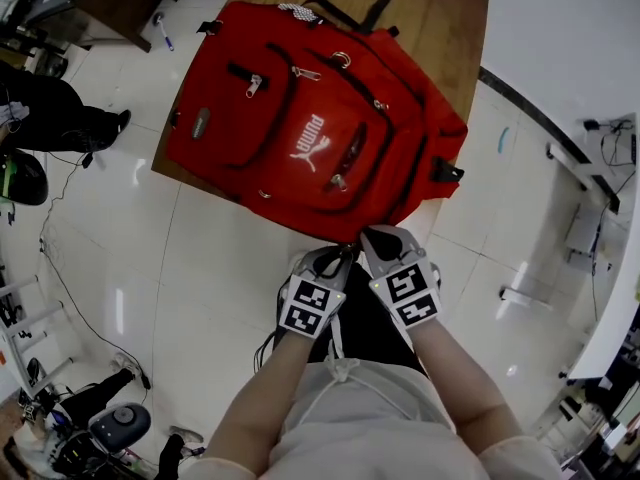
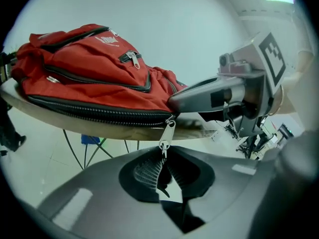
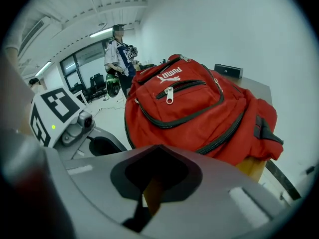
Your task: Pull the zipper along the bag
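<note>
Two hand-held grippers meet at the near corner of a red backpack (image 1: pixel 300 98), which lies front side up on a wooden table (image 1: pixel 440 18) with that corner at the table's edge.

Left: the left gripper (image 2: pixel 162 159) has its jaws pressed together on the lower end of a silver zipper pull (image 2: pixel 167 135). The pull hangs from the slider at the near end of the black main zipper (image 2: pixel 94 113) (the ribbed pads (image 2: pixel 145 172) close just under the pull's tip). The gripper's marker cube (image 1: pixel 312 306) carries a black-and-white square pattern.

Centre: the front pocket bears a white leaping-cat logo and the word "PUMA" (image 1: pixel 310 140); no other writing can be read.

Right: the right gripper (image 3: pixel 148 199) has its jaws drawn together, with only a narrow orange-brown strip showing in the slit between them. In the left gripper view its tip meets the backpack's fabric just above the slider, so the two grippers sit just beside each other. A second marker cube (image 1: pixel 405 296) rides on this gripper.
</note>
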A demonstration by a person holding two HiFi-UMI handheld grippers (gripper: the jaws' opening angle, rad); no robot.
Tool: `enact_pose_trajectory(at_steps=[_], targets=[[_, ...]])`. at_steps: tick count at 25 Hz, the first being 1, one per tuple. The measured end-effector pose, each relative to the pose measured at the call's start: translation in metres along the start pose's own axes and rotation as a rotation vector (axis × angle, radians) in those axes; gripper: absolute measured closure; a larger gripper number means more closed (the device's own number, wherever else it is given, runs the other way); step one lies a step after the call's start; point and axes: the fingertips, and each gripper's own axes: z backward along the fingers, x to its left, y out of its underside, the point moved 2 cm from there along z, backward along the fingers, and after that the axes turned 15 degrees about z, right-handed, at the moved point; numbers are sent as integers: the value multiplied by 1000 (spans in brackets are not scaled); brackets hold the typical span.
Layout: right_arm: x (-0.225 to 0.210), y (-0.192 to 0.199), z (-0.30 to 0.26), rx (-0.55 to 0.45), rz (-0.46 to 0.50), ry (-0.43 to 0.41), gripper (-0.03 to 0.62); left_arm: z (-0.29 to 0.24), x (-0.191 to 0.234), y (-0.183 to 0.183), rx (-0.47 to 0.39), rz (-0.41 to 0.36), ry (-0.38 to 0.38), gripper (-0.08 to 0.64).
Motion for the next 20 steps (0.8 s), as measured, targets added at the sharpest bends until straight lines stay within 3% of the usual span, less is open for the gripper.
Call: enact_pose_trajectory(at_steps=[5, 10, 20], targets=[[-2, 1, -4, 10, -5, -42, 588, 21, 14, -4, 15, 20, 2, 535], [-2, 1, -5, 14, -1, -37, 586, 32, 16, -12, 35, -83, -20, 537], [-4, 2, -8, 50, -18, -8, 588, 73, 70, -21, -8, -22, -106, 534]])
